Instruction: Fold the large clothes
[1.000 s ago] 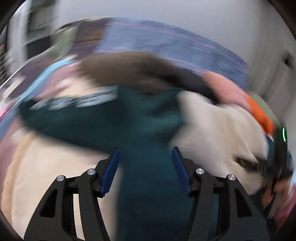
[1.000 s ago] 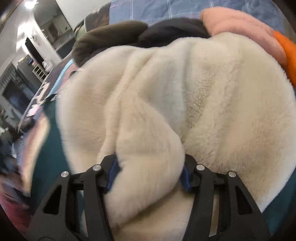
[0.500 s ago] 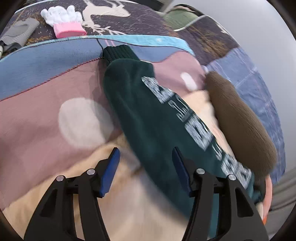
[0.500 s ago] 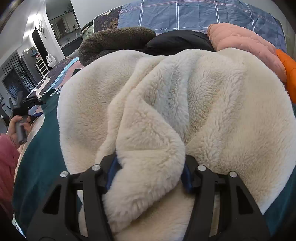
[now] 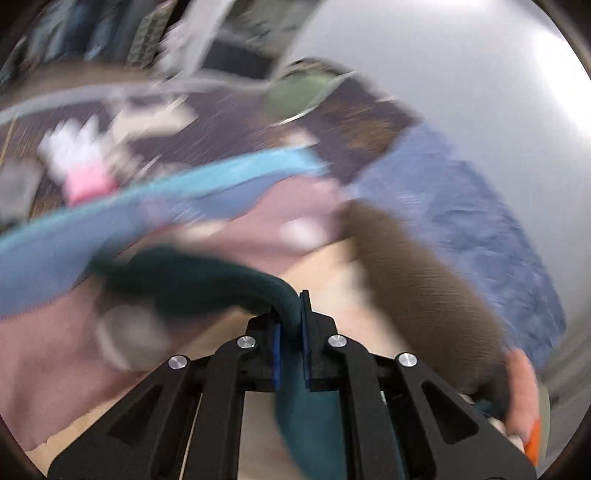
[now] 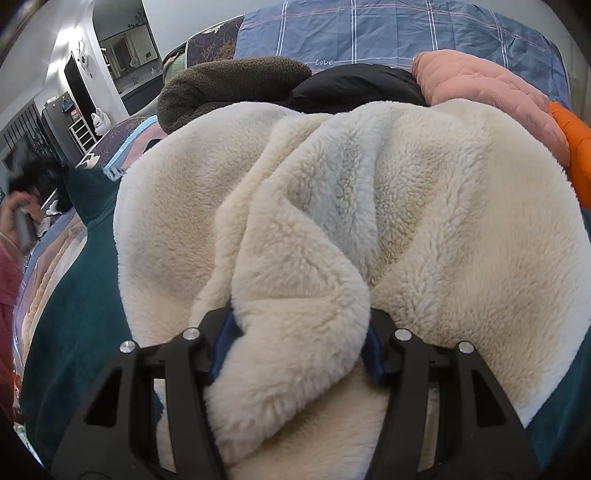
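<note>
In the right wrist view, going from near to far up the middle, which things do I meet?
right gripper → cream fleece → black garment → blue checked sheet.

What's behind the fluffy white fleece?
Behind the fleece lie a brown fleece, a black garment, a pink jacket and a plaid sheet. Their lower parts are hidden.

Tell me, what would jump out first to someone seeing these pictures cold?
The big cream fleece lining fills the right camera, a fat fold of it bulging between the fingers of the right gripper. In the blurred left view, the left gripper pinches a dark green sleeve over a pink and blue blanket. Behind the fleece sit brown, black, pink and orange garments.
</note>
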`<state>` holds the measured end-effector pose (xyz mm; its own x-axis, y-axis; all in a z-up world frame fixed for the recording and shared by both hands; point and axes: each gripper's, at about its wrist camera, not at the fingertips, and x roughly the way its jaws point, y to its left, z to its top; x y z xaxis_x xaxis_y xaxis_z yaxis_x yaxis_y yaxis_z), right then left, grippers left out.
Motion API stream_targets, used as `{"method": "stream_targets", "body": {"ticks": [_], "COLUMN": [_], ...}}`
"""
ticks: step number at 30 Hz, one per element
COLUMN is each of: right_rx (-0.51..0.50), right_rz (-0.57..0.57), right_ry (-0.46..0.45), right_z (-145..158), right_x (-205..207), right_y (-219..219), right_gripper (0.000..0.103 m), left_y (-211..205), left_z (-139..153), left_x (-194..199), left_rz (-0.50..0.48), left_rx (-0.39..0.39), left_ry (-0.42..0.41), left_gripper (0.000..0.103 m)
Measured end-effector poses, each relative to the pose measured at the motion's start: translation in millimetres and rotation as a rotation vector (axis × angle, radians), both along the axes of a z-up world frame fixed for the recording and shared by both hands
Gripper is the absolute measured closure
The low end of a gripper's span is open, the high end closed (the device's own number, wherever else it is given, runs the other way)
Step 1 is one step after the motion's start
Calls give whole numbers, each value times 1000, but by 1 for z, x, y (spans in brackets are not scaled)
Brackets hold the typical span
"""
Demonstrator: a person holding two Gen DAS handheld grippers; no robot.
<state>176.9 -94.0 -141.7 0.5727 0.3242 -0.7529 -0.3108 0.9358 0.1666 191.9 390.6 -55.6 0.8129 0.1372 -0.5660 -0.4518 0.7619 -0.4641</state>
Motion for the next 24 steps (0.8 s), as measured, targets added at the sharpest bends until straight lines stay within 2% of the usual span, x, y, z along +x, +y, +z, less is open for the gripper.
{"method": "stream_targets", "body": {"ticks": [2, 4, 5, 7, 9, 11, 12, 13, 15, 17, 19, 21, 24], "right_rx": [2, 6, 18, 58, 134, 171, 179, 186, 182, 166, 154, 171, 181], "right_rz": [0, 0, 0, -9, -49, -115, -145, -192, -251, -296, -315, -300, -244], "right_ry": [0, 2, 5, 37, 65, 19, -7, -35, -46, -31, -7, 4, -3], "right_z": [1, 2, 5, 16, 37, 59, 68, 78, 85, 85, 80, 78, 79], "right_x": [0, 0, -1, -3, -12, -28, -37, -49, -63, -72, -73, -70, -57], "right_y": [-1, -2, -4, -14, -40, -72, -89, -114, -143, -168, -178, -176, -157], "right_gripper": [46, 46, 46, 45, 40, 36, 36, 34, 33, 33, 33, 33, 30], "left_y": [-46, -118, -144, -223, -301, -367, -394, -417, -451, -466, -467, -449, -409], "left_z": [42, 88, 100, 124, 127, 114, 102, 88, 57, 32, 21, 16, 16], "left_x": [-2, -10, -15, -28, -40, -52, -58, -65, -81, -91, -96, -96, -93], "left_rz": [-120, -283, -346, -531, -731, -925, -996, -1048, -1115, -1161, -1171, -1125, -1025], "left_rx": [69, 177, 208, 298, 382, 427, 459, 500, 583, 629, 643, 637, 622], "left_ry": [-87, -188, -223, -302, -332, -323, -305, -284, -250, -199, -154, -115, -94], "left_gripper": [95, 95, 95, 94, 93, 89, 79, 73, 53, 48, 48, 46, 38]}}
